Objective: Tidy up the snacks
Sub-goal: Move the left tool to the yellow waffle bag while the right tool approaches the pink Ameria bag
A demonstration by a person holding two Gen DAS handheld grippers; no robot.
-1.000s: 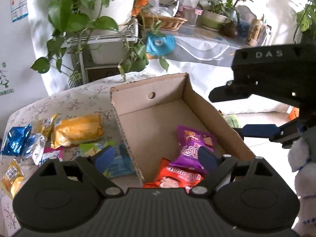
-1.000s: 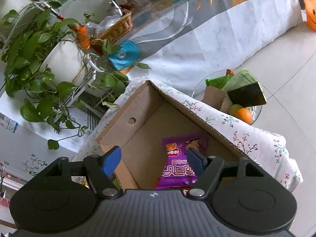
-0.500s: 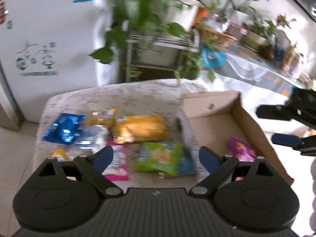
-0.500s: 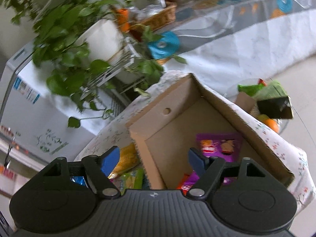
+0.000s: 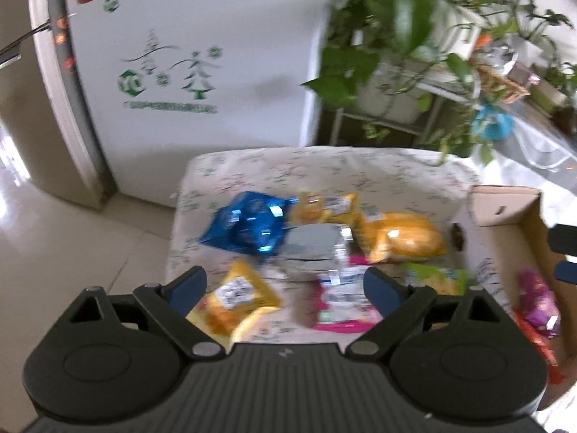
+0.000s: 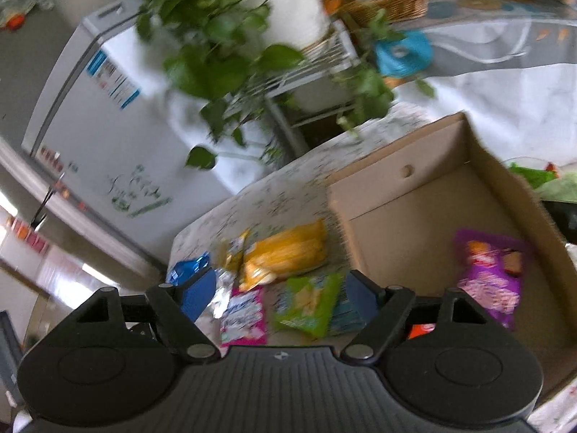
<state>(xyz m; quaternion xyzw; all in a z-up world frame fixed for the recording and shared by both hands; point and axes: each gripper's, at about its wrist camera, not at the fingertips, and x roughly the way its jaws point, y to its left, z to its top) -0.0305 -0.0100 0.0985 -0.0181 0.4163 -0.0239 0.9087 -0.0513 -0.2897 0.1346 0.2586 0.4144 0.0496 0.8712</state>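
Observation:
Loose snack packets lie on the floral-cloth table (image 5: 324, 169): a blue foil bag (image 5: 249, 227), a silver packet (image 5: 313, 245), a big orange-yellow bag (image 5: 400, 238), a small yellow packet (image 5: 234, 299), a pink packet (image 5: 339, 303) and a green one (image 5: 436, 278). My left gripper (image 5: 285, 288) hangs open above them, holding nothing. A cardboard box (image 6: 425, 195) stands to the right with a purple packet (image 6: 494, 274) inside. My right gripper (image 6: 277, 296) hovers over the green packet (image 6: 310, 303) and the pink packet (image 6: 245, 314), its jaws opening, nothing gripped.
A white fridge (image 5: 194, 72) stands behind the table. A leafy plant (image 5: 396, 29) on a metal rack sits behind the box, with a cloth-covered table and wicker basket (image 6: 393, 3) beyond. Tiled floor lies to the left of the table.
Both grippers have swung left, away from the box and over the loose packets. The right gripper's jaws have spread wider. Nothing was picked up.

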